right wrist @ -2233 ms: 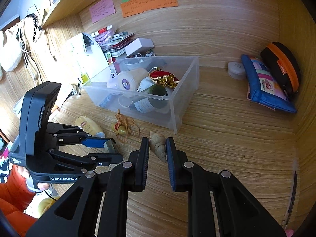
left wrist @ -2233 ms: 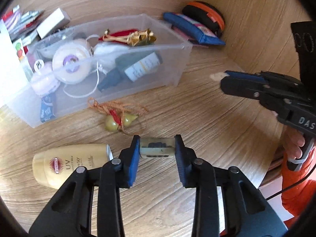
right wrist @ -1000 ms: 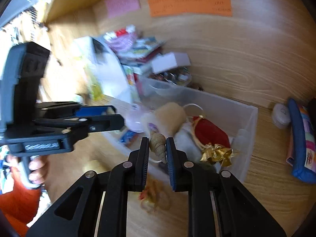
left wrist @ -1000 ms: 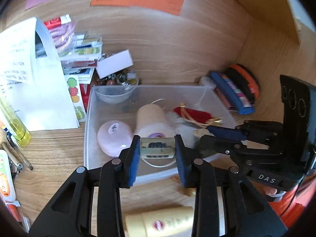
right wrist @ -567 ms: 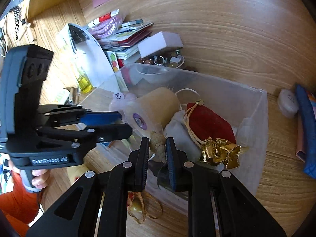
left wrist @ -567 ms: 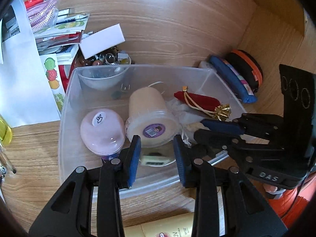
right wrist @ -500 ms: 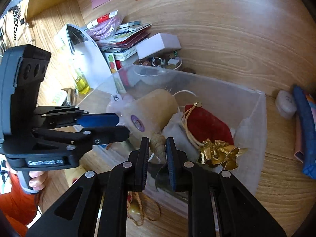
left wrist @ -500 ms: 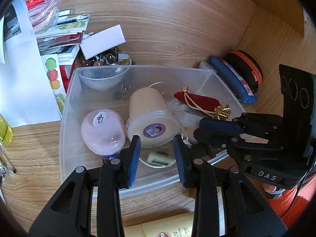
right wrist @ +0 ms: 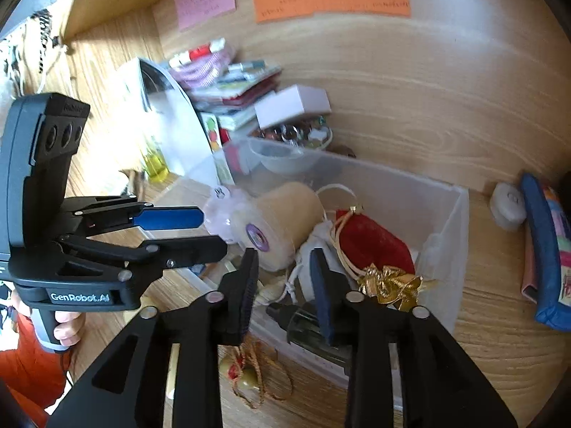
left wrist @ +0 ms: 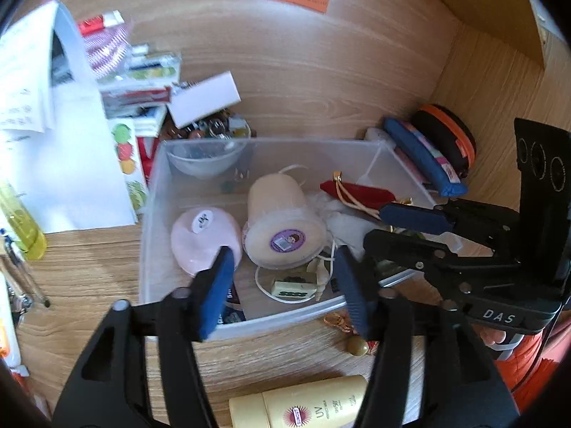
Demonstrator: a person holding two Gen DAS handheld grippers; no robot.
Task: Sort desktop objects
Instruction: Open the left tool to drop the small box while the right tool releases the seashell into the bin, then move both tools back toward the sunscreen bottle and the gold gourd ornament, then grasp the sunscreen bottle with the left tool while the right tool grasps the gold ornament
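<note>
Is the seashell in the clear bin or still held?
In the bin: the seashell lies on its floor beside the small block, clear of both pads.

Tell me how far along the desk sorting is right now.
Done: the small cream block and the seashell lie in the clear bin. In hand: nothing; the left gripper and right gripper have just been opening, jaws empty. Left: the gourd charm and sunscreen tube on the desk.
</note>
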